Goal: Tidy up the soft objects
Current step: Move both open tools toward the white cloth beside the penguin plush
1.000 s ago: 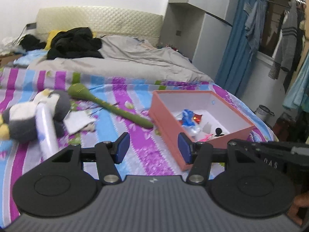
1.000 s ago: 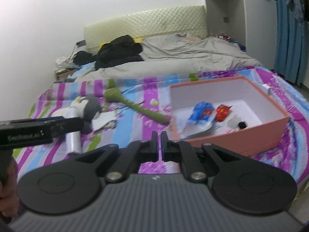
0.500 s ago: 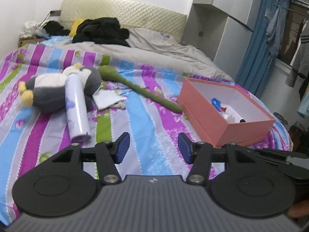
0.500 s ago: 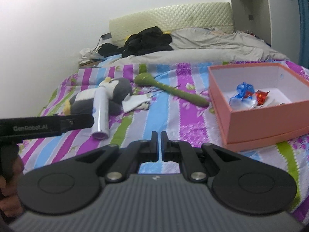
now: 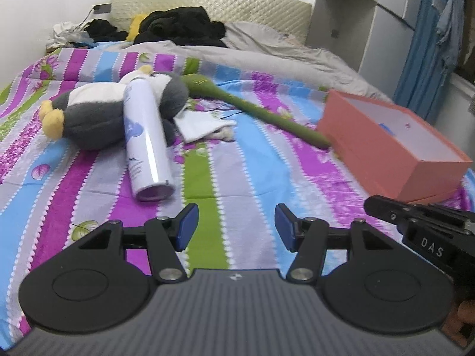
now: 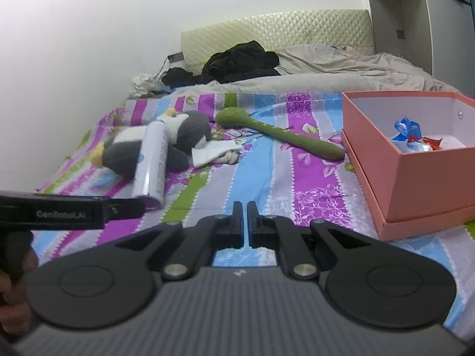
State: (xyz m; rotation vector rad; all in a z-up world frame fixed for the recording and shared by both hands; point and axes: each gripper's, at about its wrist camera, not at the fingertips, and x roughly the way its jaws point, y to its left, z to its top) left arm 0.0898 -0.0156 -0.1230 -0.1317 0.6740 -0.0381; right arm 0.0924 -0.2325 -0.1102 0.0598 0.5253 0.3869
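Left gripper (image 5: 236, 222) has its fingers (image 5: 187, 222) apart, nothing between them, over bare striped sheet near the foot of the bed (image 5: 237, 163). Right gripper (image 6: 244, 225) has its fingers pressed nearly together, empty, also above the sheet.

Soft items: plush penguin (image 5: 98, 112) lies on its side toward the left of the bed. A white spray can (image 5: 145, 139) lies across it, resting on the plush body, base pointing at the left gripper. A white folded cloth (image 5: 204, 124) sits just beside the penguin's head. A long green plush stick (image 5: 255, 112) runs diagonally, its tip touching or almost touching the pink box (image 5: 394, 151). The box is open, with a few wrapped items (image 6: 412, 142) inside.

Risks, as judgement:
- Can is the main blocker. Pulling the penguin from under it likely rolls the can off across the sheet, maybe off the bed edge.
- A grab aimed at the penguin could close on the can instead, since it covers the middle of the body.
- Plush compresses, so a shallow pinch on fur may slip mid-lift.
- Right fingers need to open before any grasp; approaching closed just pushes things around.
- Dragging the green stick could nudge the box.
- Soft bedding gives under contact, and the fingers may snag the sheet.
- Both grippers sit close together, so collision is possible if both go left.
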